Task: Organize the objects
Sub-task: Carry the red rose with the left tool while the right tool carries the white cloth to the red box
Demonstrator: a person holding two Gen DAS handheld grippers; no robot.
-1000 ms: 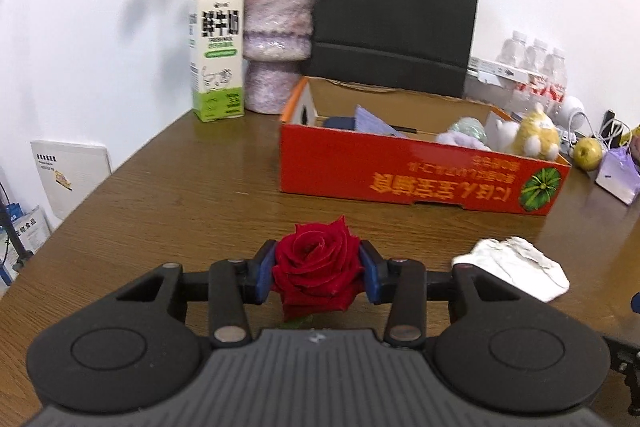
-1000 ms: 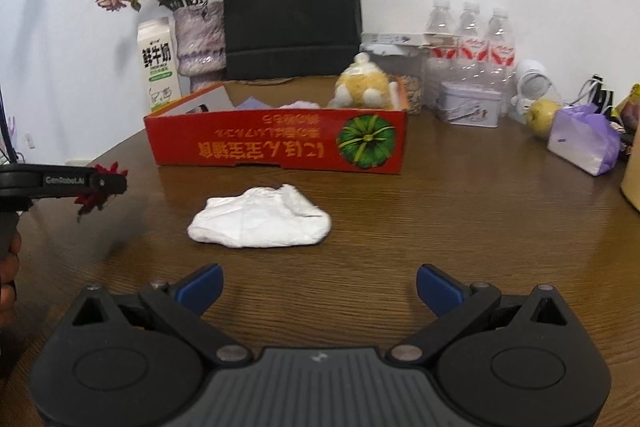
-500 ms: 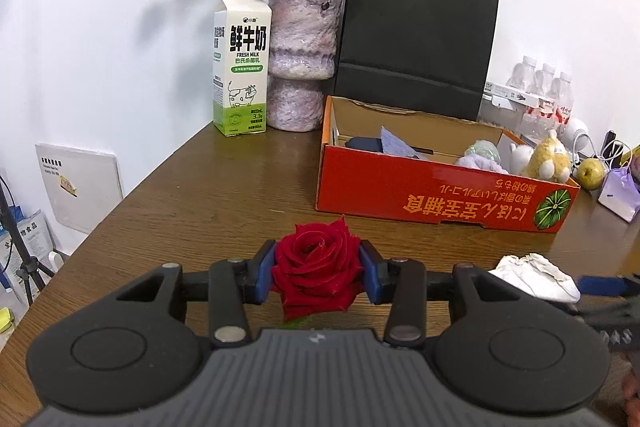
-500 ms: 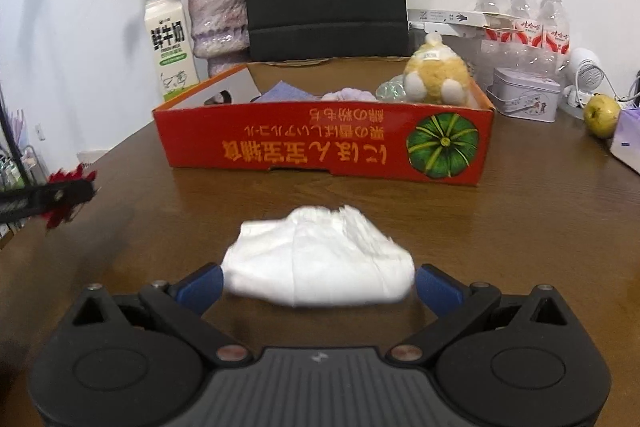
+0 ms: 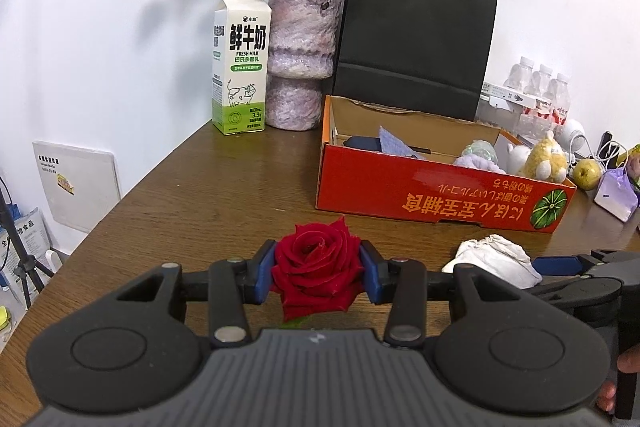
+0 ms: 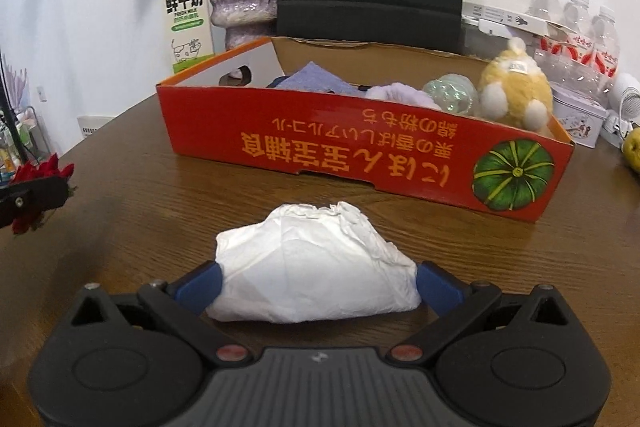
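The left tool (image 5: 318, 277) squeezed a red rose (image 5: 316, 267) above the surface (image 5: 200, 195). The right tool (image 6: 316, 285) stood open around a white cloth (image 6: 316, 267) lying there. Some toys were already in the red box (image 6: 360, 151), but these 2 things were not.

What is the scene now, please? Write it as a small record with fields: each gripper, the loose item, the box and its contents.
left gripper: shut on the red rose
right gripper: open, jaws on both sides of the white cloth bundle
white cloth bundle: lying on the wooden table, in front of the red box
red box contents: yellow plush toy, glass ball, purple cloths
behind the box: milk carton, vase, black paper bag
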